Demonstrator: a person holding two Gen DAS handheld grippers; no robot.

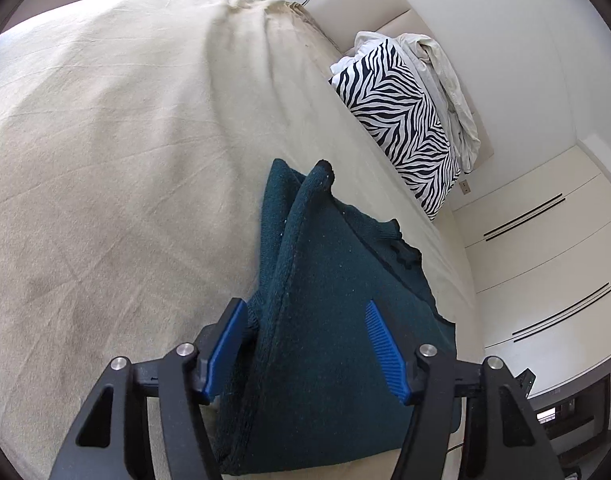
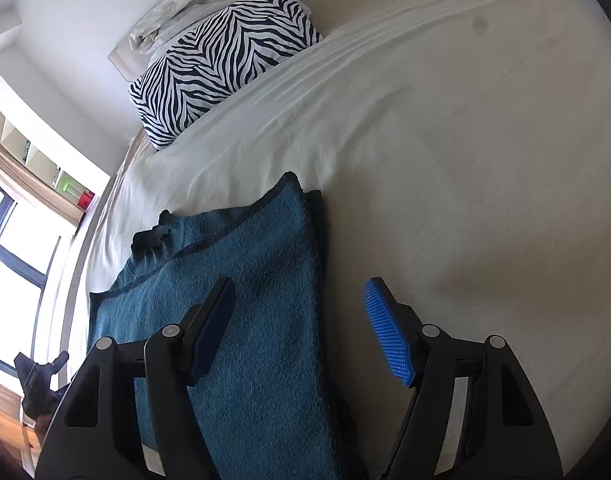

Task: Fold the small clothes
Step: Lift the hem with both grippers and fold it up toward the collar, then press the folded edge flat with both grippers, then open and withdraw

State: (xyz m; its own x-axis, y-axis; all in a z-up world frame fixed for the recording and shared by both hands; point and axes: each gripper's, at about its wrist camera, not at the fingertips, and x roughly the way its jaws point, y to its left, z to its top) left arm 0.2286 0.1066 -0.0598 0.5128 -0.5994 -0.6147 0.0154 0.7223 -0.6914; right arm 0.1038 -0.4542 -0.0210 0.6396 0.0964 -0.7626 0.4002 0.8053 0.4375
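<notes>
Left wrist view: my left gripper gapes around the sweater fold, gripping nothing; my right gripper too. Soft, floppy knit; I'd pinch its thick hem.

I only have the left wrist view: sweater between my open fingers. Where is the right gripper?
Observer: The right gripper is open above the sweater, straddling its edge toward the bare bedsheet.
Operator: Is it gripping anything?
Observer: No, one finger is over the knit, the other over the sheet.
Operator: Does the sweater lie flat there?
Observer: Mostly flat and doubled over, with a dark seam running across it.
</notes>
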